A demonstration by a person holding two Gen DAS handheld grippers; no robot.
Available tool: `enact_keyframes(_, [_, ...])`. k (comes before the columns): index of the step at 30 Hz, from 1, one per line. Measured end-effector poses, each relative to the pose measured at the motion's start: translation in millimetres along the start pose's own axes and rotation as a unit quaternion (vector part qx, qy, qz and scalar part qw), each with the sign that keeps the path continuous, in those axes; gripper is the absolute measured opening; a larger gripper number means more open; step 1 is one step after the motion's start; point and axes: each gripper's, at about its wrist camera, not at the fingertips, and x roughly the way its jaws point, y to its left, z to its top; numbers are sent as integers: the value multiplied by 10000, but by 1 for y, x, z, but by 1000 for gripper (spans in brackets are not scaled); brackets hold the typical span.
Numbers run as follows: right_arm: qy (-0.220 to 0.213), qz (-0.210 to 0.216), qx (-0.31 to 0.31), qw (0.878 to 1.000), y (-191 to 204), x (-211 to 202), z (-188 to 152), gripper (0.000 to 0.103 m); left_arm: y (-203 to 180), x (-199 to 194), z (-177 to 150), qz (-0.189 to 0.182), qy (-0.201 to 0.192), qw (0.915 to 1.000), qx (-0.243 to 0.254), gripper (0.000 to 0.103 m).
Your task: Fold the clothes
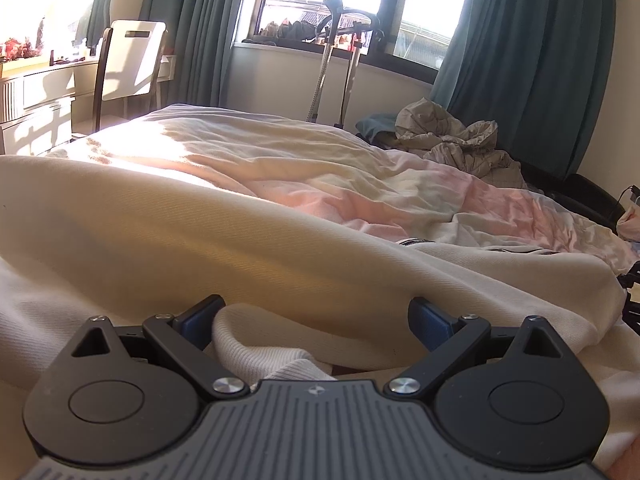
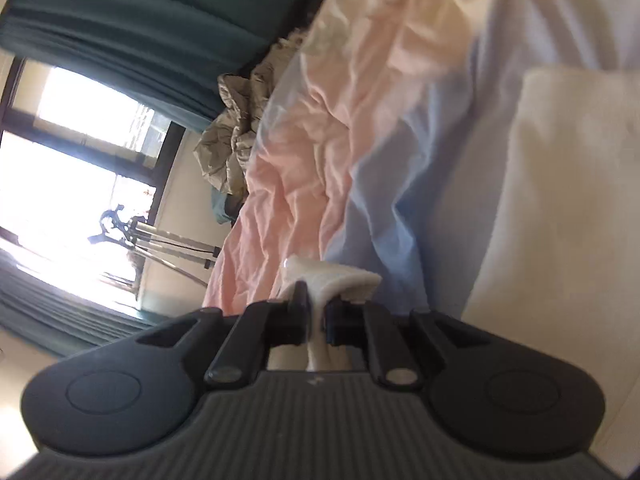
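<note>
A cream ribbed garment (image 1: 168, 248) lies spread over the bed, filling the near part of the left wrist view. My left gripper (image 1: 316, 320) is open, low over it, with a ribbed cuff or hem (image 1: 256, 344) bunched between the blue pads (image 1: 430, 326). My right gripper (image 2: 316, 300) is shut on a fold of the cream garment (image 2: 332, 276), held above the bed with the camera rolled sideways. More cream cloth (image 2: 560, 200) hangs at the right of that view.
A pink, blue and cream bedsheet (image 1: 400, 196) covers the bed. A crumpled beige cloth pile (image 1: 460, 136) lies at the far right by teal curtains (image 1: 528, 52). A chair (image 1: 128, 64) and desk stand far left. A metal stand (image 1: 336, 60) is under the window.
</note>
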Motion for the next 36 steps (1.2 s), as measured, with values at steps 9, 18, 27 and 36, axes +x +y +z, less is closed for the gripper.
enact_keyframes(9, [-536,-139,680,9962,2,-62,-16,57,0,0,0,2,38,10000,-18,98])
enact_keyframes(18, [436,-732,405,9955,-3,-41,-43,53,1,-6,0,-51,19,10000,-74,98])
enact_keyframes(27, [734,-1228,-3476,9267,77,11,-24,6,-1,-6,-1,-62,-13,10000,25,98])
enact_keyframes(36, [-1612,-346,-8852,4351,149,-19,-90,6,-10,-3,-1,60,-103,9998,184,98])
